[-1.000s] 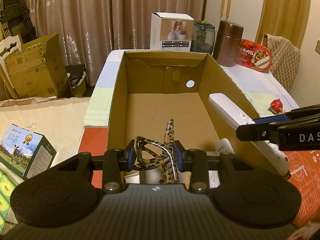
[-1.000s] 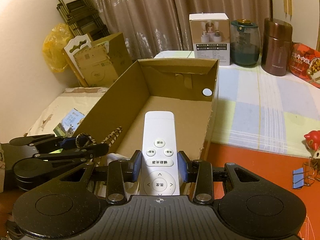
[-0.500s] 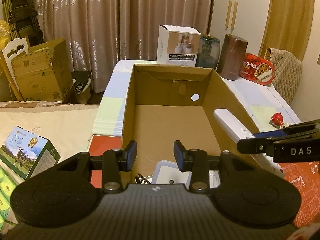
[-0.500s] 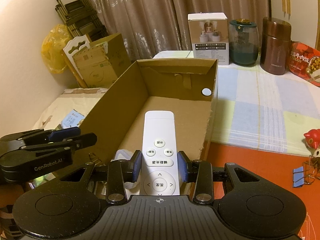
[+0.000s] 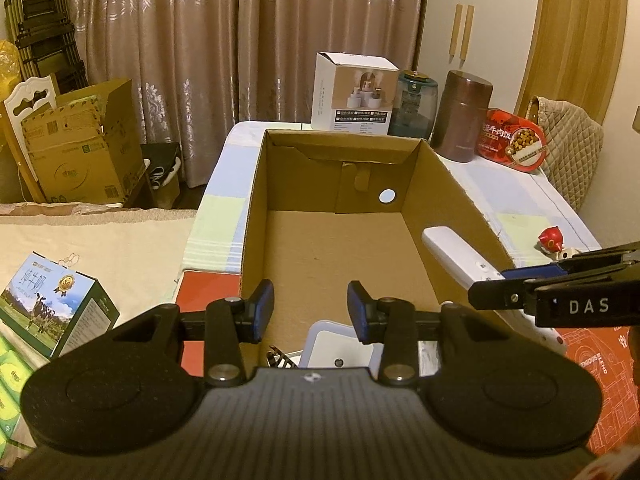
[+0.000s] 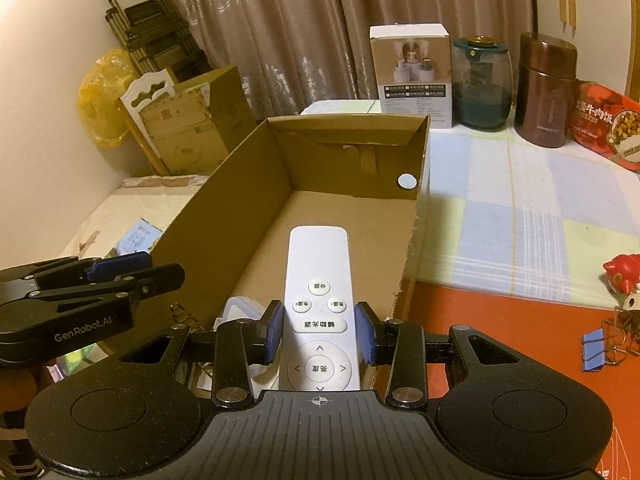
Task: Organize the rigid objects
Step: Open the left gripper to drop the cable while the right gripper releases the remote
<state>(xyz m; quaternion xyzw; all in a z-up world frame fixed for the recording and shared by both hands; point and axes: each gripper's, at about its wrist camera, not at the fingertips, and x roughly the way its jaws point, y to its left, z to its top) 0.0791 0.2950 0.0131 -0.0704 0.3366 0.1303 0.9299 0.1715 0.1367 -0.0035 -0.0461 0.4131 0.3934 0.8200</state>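
An open cardboard box [image 5: 440,200] [image 6: 224,216] stands lengthwise in front of both grippers. My left gripper [image 5: 311,312] [image 6: 160,268] hovers over the box's near end, open, with nothing between its blue pads. Below it, at the near end of the box, lie a leopard-patterned hair clip [image 5: 280,358] and a white flat case [image 5: 340,344] [image 6: 240,308]. My right gripper [image 6: 320,328] [image 5: 492,286] is shut on a white remote control [image 6: 318,264] [image 5: 452,252], which juts out over the box's right side.
Behind the box stand a white product box [image 5: 352,92], a green jar [image 5: 414,104], a brown canister [image 5: 460,116] and a red food tin [image 5: 514,144]. A red figurine [image 6: 620,276] and binder clips [image 6: 600,346] lie to the right. A milk carton [image 5: 52,308] sits to the left.
The leopard clip that sat between my left gripper's fingers a second ago now lies in the box's near end. The left gripper has drawn back slightly. The right gripper kept still.
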